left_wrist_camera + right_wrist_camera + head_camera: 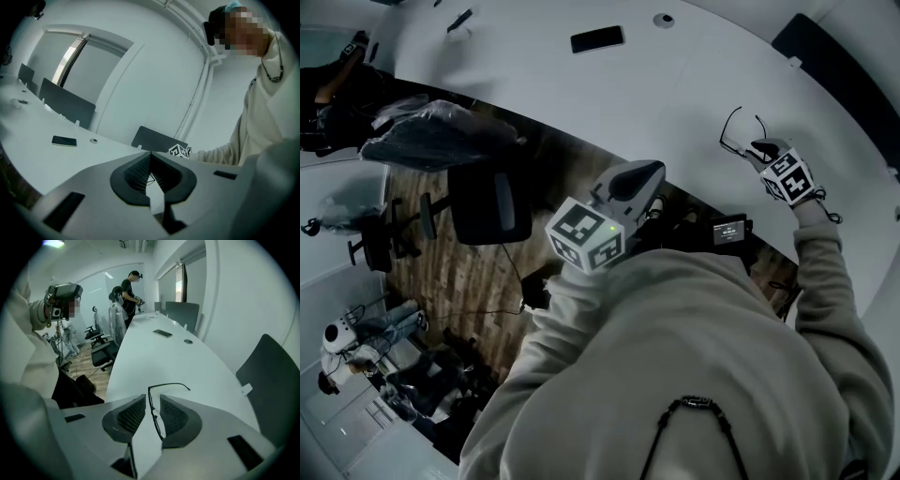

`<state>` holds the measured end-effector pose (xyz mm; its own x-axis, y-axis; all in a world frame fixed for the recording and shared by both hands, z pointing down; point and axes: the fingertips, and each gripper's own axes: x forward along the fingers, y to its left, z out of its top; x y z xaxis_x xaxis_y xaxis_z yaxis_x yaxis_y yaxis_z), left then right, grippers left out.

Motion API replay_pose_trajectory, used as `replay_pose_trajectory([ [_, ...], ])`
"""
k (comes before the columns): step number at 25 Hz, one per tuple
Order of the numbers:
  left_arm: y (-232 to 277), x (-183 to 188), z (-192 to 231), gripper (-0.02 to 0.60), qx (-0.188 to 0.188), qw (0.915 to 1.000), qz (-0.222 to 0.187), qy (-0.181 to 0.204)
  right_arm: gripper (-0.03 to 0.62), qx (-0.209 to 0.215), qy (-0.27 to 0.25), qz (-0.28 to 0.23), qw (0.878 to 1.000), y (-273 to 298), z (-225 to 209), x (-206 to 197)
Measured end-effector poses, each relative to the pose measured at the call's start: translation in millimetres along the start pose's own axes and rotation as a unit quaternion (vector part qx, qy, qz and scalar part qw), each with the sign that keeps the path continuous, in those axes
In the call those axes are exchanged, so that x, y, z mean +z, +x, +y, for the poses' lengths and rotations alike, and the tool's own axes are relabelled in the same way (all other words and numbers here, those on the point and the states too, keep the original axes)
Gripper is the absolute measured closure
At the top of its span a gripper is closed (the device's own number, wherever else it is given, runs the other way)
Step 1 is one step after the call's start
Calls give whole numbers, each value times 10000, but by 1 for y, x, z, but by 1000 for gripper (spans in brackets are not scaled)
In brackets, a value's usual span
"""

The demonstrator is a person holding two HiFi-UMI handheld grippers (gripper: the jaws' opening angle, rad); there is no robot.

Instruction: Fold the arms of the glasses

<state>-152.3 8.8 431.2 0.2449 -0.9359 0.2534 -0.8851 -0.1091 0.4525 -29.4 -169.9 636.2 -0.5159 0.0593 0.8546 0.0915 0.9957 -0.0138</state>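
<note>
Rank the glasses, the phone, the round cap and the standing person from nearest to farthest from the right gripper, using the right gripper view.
1. glasses: between the right gripper's parted jaws, not pressed.
2. round cap: farther out, right of centre.
3. phone: just beyond the cap, slightly left.
4. standing person: at the far end, upper left.

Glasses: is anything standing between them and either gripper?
Nothing visible. The glasses already sit between the right gripper's open fingers, on the white table. The left gripper, shut, is held near the table edge, with nothing visible between it and them.
</note>
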Motion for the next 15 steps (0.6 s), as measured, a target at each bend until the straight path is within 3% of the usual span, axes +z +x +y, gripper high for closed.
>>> replay_pose_trajectory([
  [5, -18, 1, 10, 576, 184, 9998, -82, -56, 489, 66, -419, 703, 9966, 34, 3, -28],
  [9, -30, -5, 18, 577, 308, 9993, -116, -157, 453, 284, -1031, 1352, 9850, 60, 15, -49],
  [15, -36, -10, 17, 576, 338, 9990, -93, -262, 453, 282, -1356, 1636, 9768, 72, 16, -55],
])
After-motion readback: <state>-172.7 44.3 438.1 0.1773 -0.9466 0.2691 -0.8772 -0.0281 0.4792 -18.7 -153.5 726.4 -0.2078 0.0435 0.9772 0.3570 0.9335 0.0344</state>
